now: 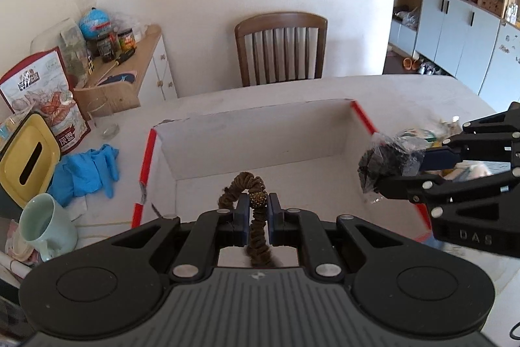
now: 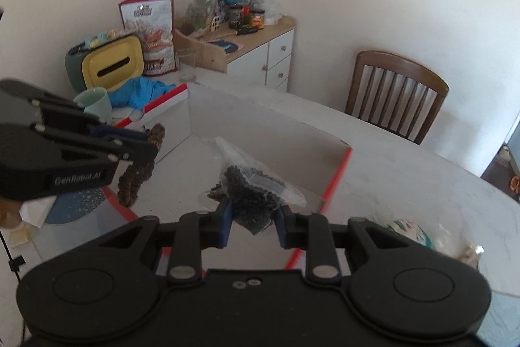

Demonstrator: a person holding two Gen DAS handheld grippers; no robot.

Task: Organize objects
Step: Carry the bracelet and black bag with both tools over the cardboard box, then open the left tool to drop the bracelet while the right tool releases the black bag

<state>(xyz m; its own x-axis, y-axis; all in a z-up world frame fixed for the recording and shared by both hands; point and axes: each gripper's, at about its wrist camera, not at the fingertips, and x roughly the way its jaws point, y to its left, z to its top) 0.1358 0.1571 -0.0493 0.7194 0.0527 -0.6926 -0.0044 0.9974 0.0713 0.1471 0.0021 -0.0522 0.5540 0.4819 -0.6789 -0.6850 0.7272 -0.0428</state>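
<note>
A white open box with red edges (image 1: 260,132) sits on the pale table (image 1: 406,93). My left gripper (image 1: 258,205) is shut on a brown hair scrunchie with a beaded ball (image 1: 242,184), held over the box's near side; the scrunchie also shows in the right wrist view (image 2: 136,174). My right gripper (image 2: 253,213) is shut on a clear plastic bag of small black pieces (image 2: 250,191), held above the box's right edge; the bag also shows in the left wrist view (image 1: 386,163). The box interior looks bare.
Left of the box lie blue gloves (image 1: 87,171), a pale green mug (image 1: 45,226), a yellow tissue box (image 1: 29,158) and a snack bag (image 1: 48,100). A wooden chair (image 1: 281,47) stands behind the table. Wrapped items (image 2: 412,233) lie right of the box.
</note>
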